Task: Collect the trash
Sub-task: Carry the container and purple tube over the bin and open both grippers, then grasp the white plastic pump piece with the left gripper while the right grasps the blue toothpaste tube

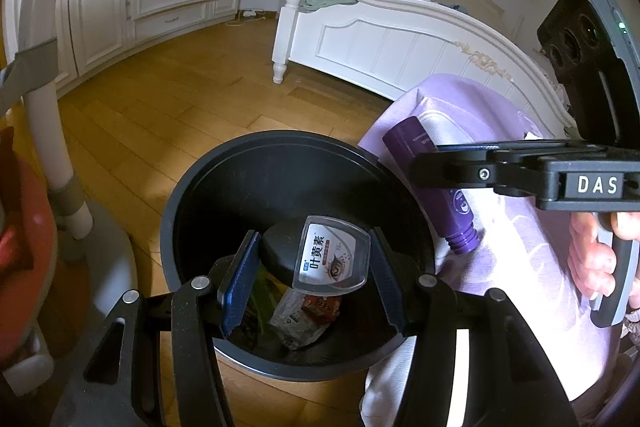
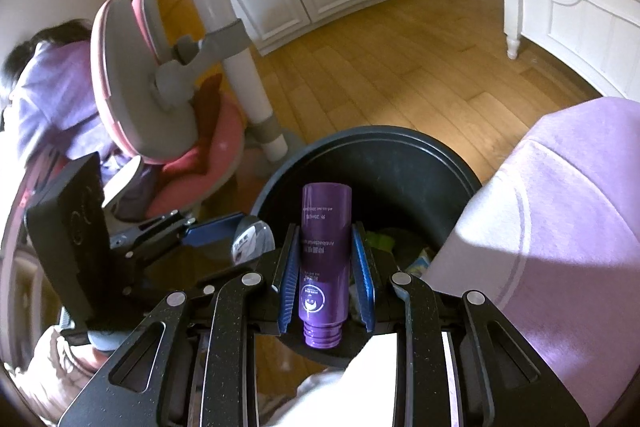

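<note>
Right tool (image 2: pixel 326 283) is gripping a purple plastic bottle (image 2: pixel 323 263) with no cap, blue pads clamped on both sides, hanging right over the round black trash bin (image 2: pixel 452 167) on the wooden floor (image 2: pixel 400 75). Left tool (image 1: pixel 312 279) is spread wide above the same bin, and a clear plastic lid with a white printed label (image 1: pixel 331 255) is sitting between its pads, though I can't tell if they're touching it. Wrappers (image 1: pixel 300 315) are lying at the bottom.
</note>
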Available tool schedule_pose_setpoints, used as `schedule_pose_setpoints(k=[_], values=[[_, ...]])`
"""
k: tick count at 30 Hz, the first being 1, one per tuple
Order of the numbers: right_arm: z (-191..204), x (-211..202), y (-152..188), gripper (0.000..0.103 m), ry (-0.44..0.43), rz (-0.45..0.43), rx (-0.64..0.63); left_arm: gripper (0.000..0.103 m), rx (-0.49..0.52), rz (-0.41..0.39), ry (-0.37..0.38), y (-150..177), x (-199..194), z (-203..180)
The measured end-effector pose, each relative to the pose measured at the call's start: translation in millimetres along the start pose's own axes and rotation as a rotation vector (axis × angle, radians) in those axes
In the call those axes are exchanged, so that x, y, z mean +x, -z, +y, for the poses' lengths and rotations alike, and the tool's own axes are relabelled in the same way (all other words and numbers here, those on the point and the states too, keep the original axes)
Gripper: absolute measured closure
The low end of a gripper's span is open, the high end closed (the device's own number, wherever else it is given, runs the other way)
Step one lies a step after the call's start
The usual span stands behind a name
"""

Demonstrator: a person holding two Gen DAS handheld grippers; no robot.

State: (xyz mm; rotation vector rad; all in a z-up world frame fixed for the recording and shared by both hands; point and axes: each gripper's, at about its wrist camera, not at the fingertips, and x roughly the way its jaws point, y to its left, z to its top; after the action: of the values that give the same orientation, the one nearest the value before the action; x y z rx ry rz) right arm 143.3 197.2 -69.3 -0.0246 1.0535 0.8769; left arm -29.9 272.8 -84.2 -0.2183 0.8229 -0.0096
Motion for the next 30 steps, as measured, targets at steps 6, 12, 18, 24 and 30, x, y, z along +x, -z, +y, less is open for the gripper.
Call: schedule_pose_setpoints(k=[6, 12, 18, 24, 30], values=[[-2.3, 1.9, -1.2, 0.077, 0.000, 0.018, 0.004, 0.047, 0.004, 0.012, -0.034, -1.0, 2.8, -1.8], [-5.3, -4.1, -0.1, 0.056, 0.002, 0.003, 0.017, 0.034, 0.007, 0.004, -0.045, -4.1, -1.7, -9.4], [-20.6, -35.9, 10.7, 0.049, -0.002, -0.060, 0.050, 0.034, 0.032, -0.008, -0.004, -12.4, -8.5, -29.4], [-52.8, -88.0, 31.6, 0.049, 0.025, -0.155, 0.110, 0.032, 0.091, -0.029, 0.093, -28.8, -10.1, -76.2], [-113.0, -159.2, 71.2, 0.049, 0.135, -0.254, 0.200, 0.031, 0.204, -0.026, 0.190, -47.1, 4.6, -146.3]])
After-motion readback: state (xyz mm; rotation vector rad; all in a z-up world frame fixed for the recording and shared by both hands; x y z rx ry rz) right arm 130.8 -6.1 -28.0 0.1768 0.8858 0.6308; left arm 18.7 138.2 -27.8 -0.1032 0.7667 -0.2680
